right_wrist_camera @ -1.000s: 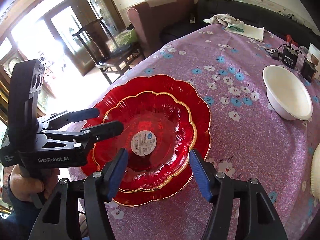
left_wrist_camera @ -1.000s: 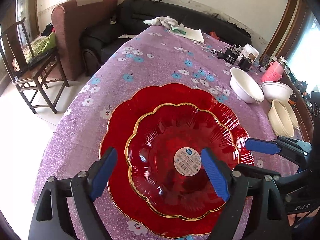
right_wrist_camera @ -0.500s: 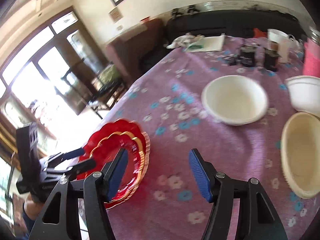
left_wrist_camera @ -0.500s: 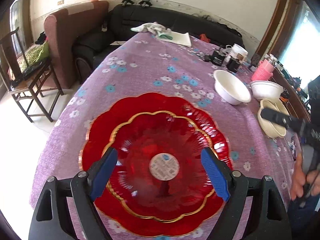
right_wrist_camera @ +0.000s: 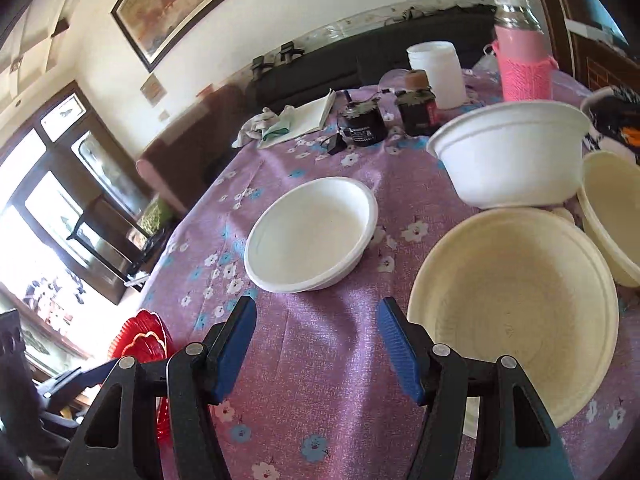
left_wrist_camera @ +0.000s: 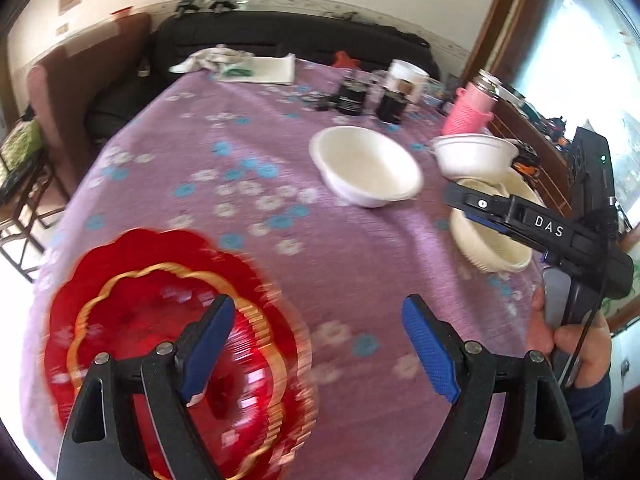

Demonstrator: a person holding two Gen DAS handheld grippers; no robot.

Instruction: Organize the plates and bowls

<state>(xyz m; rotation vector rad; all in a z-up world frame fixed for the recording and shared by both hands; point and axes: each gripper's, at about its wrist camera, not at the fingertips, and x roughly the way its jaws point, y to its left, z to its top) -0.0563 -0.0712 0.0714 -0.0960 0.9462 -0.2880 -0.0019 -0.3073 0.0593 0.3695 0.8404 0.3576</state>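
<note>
Two red scalloped plates (left_wrist_camera: 132,320), the smaller stacked in the larger, lie blurred at the lower left of the left wrist view; their edge (right_wrist_camera: 140,340) shows at the far left of the right wrist view. My left gripper (left_wrist_camera: 316,344) hangs open over the purple cloth beside them, holding nothing. My right gripper (right_wrist_camera: 316,348) is open and empty above the cloth, between a shallow white bowl (right_wrist_camera: 312,236) and a cream bowl (right_wrist_camera: 516,308). A deeper white bowl (right_wrist_camera: 512,152) and another cream bowl (right_wrist_camera: 616,216) stand further right. The right gripper's body (left_wrist_camera: 560,236) reaches over the cream bowl (left_wrist_camera: 492,248).
The flowered purple tablecloth (right_wrist_camera: 320,400) covers the table. At the far end stand two black jars (right_wrist_camera: 364,120), a white container (right_wrist_camera: 438,72), a pink flask (right_wrist_camera: 524,60) and a cloth on paper (right_wrist_camera: 292,120). A sofa (left_wrist_camera: 280,40) and a wooden chair lie beyond.
Both grippers swung right, away from the red plates and toward the white and cream bowls. The plates slid to the left of both views. Both pairs of jaws kept the same width.
</note>
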